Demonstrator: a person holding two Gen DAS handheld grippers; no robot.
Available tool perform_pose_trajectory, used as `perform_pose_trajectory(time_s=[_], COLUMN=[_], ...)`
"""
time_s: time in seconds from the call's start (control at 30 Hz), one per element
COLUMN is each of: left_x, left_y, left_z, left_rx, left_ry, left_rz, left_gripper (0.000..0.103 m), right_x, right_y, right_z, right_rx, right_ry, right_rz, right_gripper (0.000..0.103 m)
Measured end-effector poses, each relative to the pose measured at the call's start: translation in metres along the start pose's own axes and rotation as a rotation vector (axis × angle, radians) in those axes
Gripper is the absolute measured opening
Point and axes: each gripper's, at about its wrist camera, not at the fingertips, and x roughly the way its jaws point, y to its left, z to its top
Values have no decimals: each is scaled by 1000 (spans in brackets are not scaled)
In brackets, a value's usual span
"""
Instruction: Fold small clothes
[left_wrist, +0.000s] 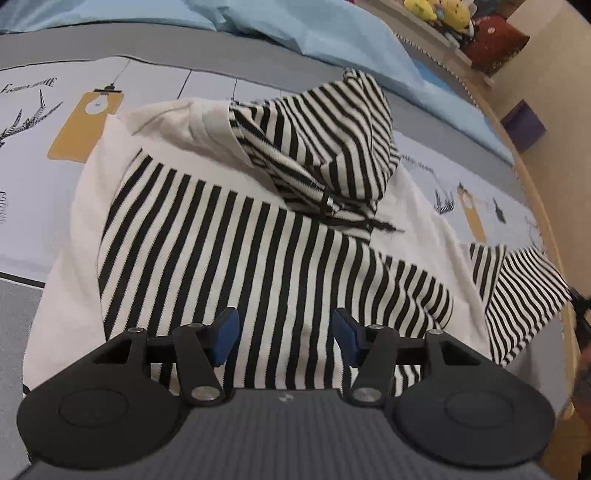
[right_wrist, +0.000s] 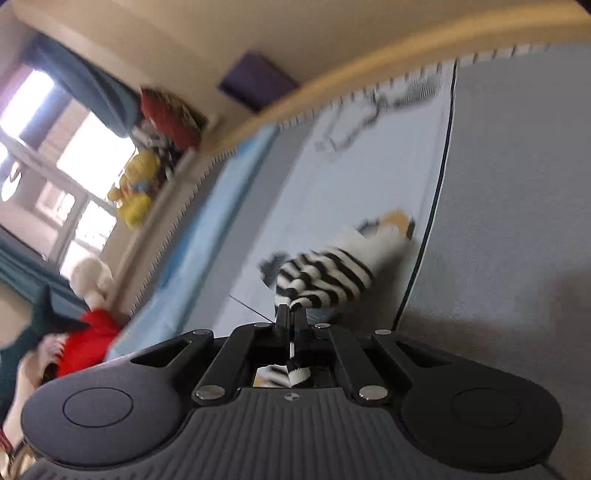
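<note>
A small black-and-white striped hoodie (left_wrist: 236, 240) lies spread on the printed bed cover, its hood (left_wrist: 332, 147) bunched at the top and one sleeve (left_wrist: 517, 295) stretched toward the right edge. My left gripper (left_wrist: 282, 334) hovers over the hem with its blue pads apart and nothing between them. In the blurred right wrist view, my right gripper (right_wrist: 293, 314) is shut on the striped sleeve (right_wrist: 321, 280), whose cloth bunches out ahead of the closed fingers and shows between them.
The bed cover (left_wrist: 44, 147) has lamp and antler prints, with a light blue sheet (left_wrist: 332, 33) beyond it. A wooden bed edge (left_wrist: 532, 155) runs along the right. Plush toys (right_wrist: 136, 192) and a red cushion (right_wrist: 170, 118) sit on a ledge by a window.
</note>
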Motion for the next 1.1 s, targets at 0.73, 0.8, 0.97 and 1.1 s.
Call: perform_pose_trajectory(time_s=[0.73, 0.8, 0.97, 1.1], left_x=[-46, -43, -30, -19], left_y=[93, 98, 96, 96], left_z=[21, 21, 20, 16], left_rx=[-317, -342, -376, -398], left_ry=[-123, -108, -64, -46], left_rz=[111, 94, 35, 36], left_gripper=[61, 61, 61, 61], right_x=[-95, -84, -59, -57], right_y=[185, 177, 158, 170], right_z=[-291, -334, -358, -344], right_rx=[-995, -1074, -1020, -1020], right_ry=[435, 620, 853, 806], right_rz=[486, 448, 278, 284], right_gripper=[2, 2, 9, 11])
